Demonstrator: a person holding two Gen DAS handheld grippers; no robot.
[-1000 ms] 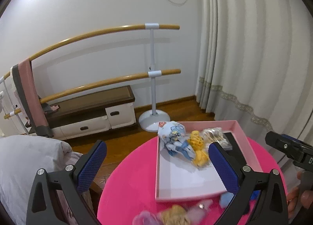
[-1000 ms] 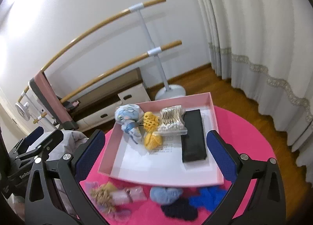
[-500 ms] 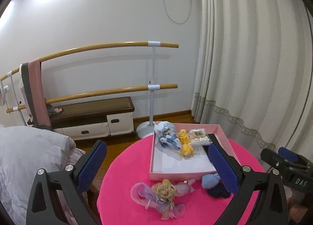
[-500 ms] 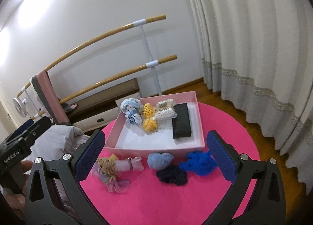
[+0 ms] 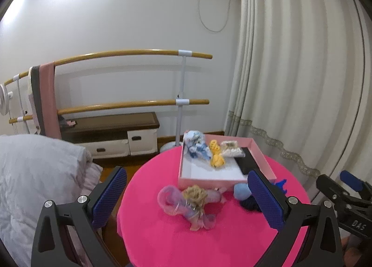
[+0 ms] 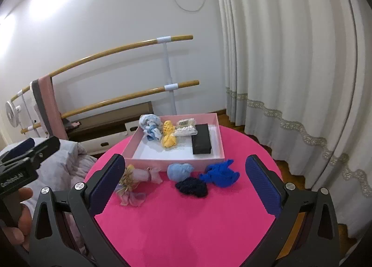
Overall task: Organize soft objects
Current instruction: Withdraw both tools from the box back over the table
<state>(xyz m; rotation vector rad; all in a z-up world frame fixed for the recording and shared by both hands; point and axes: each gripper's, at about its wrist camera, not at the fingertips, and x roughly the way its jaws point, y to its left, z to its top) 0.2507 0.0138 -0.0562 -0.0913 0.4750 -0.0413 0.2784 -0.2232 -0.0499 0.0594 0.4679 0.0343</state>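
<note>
A pink box point(image 6: 174, 159) point(image 5: 201, 179) sits at the far side of a round pink table point(image 6: 186, 215). In it lie a blue-white cloth bundle point(image 6: 150, 126), a yellow knit piece point(image 6: 168, 136), a cream packet point(image 6: 186, 127) and a black block point(image 6: 201, 141). In front of the box lie a lilac-and-tan scrunchie point(image 6: 136, 182) point(image 5: 193, 204), a light blue one point(image 6: 180, 170), a dark navy one point(image 6: 191, 186) and a bright blue one point(image 6: 220, 174). My left gripper point(image 5: 186, 199) and my right gripper point(image 6: 183, 181) are both open and empty, held above the table's near side.
A ballet barre point(image 5: 181, 99) with a pink towel point(image 5: 47, 102) stands by the wall, over a low bench point(image 5: 109, 134). White curtains point(image 6: 290, 81) hang at the right. A grey quilt point(image 5: 34, 174) lies left of the table.
Both grippers have pulled back and up from the box. The loose scrunchies in front of it have come fully into view. Nothing on the table has moved.
</note>
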